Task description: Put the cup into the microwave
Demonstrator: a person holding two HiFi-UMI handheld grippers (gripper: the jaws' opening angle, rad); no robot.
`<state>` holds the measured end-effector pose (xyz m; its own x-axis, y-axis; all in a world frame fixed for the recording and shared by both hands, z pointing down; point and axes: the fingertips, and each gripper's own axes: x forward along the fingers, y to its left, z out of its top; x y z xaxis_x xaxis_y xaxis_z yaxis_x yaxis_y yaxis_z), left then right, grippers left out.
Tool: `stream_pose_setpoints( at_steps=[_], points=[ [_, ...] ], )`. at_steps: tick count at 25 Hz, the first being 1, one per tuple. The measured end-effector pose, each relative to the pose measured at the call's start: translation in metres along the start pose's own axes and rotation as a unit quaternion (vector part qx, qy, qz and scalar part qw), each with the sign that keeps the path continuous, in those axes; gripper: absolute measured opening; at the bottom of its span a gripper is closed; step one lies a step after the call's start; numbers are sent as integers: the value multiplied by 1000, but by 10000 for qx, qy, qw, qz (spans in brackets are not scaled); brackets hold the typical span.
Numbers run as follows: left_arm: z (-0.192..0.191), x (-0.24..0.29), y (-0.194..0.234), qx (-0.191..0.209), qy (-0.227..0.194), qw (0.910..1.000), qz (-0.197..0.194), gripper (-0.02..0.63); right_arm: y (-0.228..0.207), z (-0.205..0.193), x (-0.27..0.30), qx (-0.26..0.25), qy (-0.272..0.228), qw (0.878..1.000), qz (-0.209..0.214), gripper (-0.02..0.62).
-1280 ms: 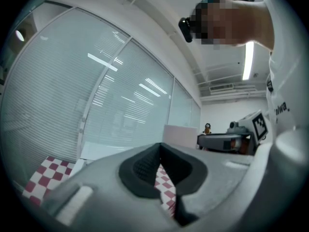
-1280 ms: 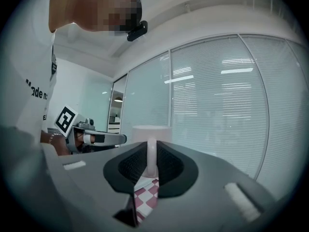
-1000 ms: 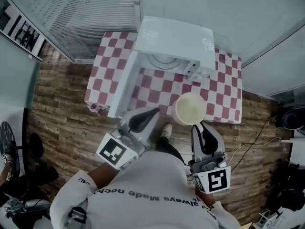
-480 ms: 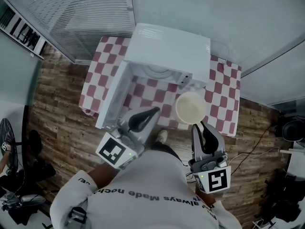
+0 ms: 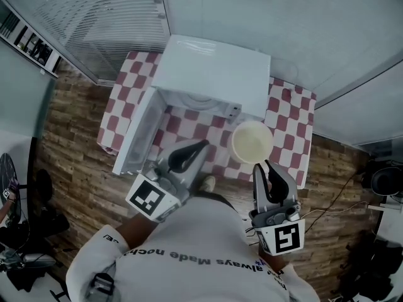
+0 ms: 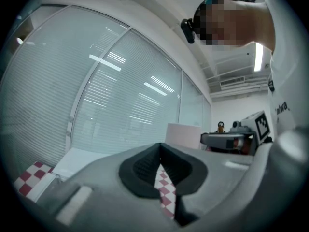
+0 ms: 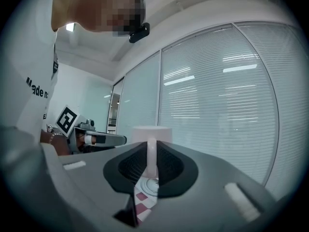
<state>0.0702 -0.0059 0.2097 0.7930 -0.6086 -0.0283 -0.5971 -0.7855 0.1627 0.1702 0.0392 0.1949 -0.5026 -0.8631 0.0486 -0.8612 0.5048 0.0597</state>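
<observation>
A cream cup point(image 5: 252, 141) hangs in the air in front of the white microwave point(image 5: 214, 71), held by its handle in my right gripper point(image 5: 265, 166). In the right gripper view the cup's handle point(image 7: 151, 154) stands upright between the two pads of the right gripper point(image 7: 151, 170). The microwave's door point(image 5: 134, 137) is swung open to the left and the cavity with its turntable point(image 5: 204, 99) shows. My left gripper point(image 5: 199, 146) hovers left of the cup, shut and holding nothing. In the left gripper view the left gripper point(image 6: 160, 164) has its pads together.
The microwave stands on a table with a red-and-white checked cloth point(image 5: 286, 128), against glass walls with blinds point(image 5: 94, 17). Wooden floor point(image 5: 69, 143) lies around the table. The person's white sleeves fill the bottom of the head view.
The microwave and table have slid left and slightly down in the head view and the open door shows more fully. Both grippers keep their places in the view; the cup stays held.
</observation>
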Motion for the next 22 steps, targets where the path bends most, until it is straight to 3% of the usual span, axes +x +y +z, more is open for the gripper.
stream_pose_setpoints(
  at_steps=[9,22],
  points=[
    [-2,21,8,24,36,10000,15,3,-17,-5,14,68,-37,10000,56,41],
    [20,20,58,63,0,9999,-137,3,-8,14,64,42,-147,9998,-93,41]
  ],
)
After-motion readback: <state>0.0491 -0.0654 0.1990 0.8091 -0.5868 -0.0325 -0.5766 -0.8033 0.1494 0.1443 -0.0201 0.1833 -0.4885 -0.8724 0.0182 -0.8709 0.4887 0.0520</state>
